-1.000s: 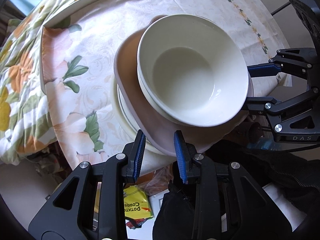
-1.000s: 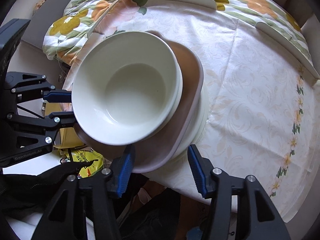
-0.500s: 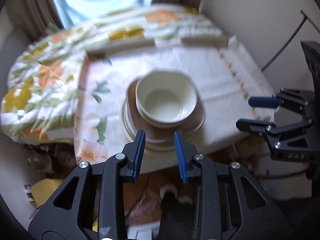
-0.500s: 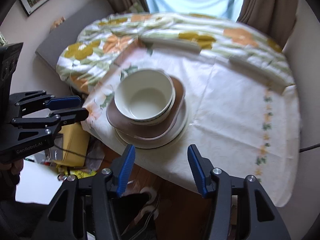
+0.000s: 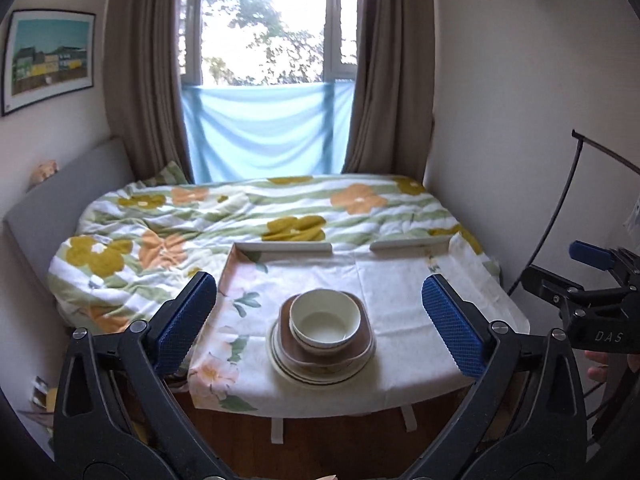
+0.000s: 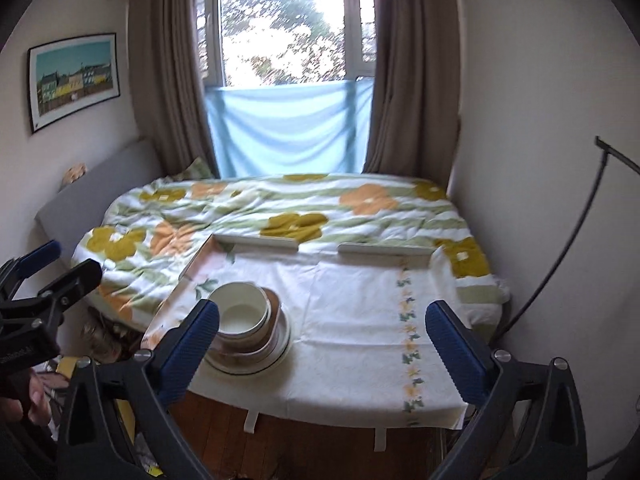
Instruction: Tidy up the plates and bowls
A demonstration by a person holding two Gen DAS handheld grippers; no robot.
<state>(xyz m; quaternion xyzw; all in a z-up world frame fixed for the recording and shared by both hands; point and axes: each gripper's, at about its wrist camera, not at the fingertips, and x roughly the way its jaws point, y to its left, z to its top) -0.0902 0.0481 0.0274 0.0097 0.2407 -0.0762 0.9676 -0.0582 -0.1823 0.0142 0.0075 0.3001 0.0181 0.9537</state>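
A cream bowl (image 5: 325,318) sits in another bowl on a brown square plate (image 5: 362,346), on round cream plates (image 5: 280,364), near the front edge of the cloth-covered table (image 5: 420,308). The stack shows in the right wrist view too, with the bowl (image 6: 242,312) on top. My left gripper (image 5: 318,320) is wide open and empty, held back from the table. My right gripper (image 6: 324,338) is wide open and empty, also back from the table. Each gripper shows at the edge of the other's view.
A bed with a flowered duvet (image 5: 248,216) lies behind the table, under a curtained window (image 5: 272,40). White raised rails (image 5: 288,247) edge the table's far side. Walls close in on both sides. A black cable (image 6: 568,252) hangs at the right.
Both grippers pulled far back and up from the stack and tilted level, so the room came into view. Both jaws opened much wider. The stack has not moved.
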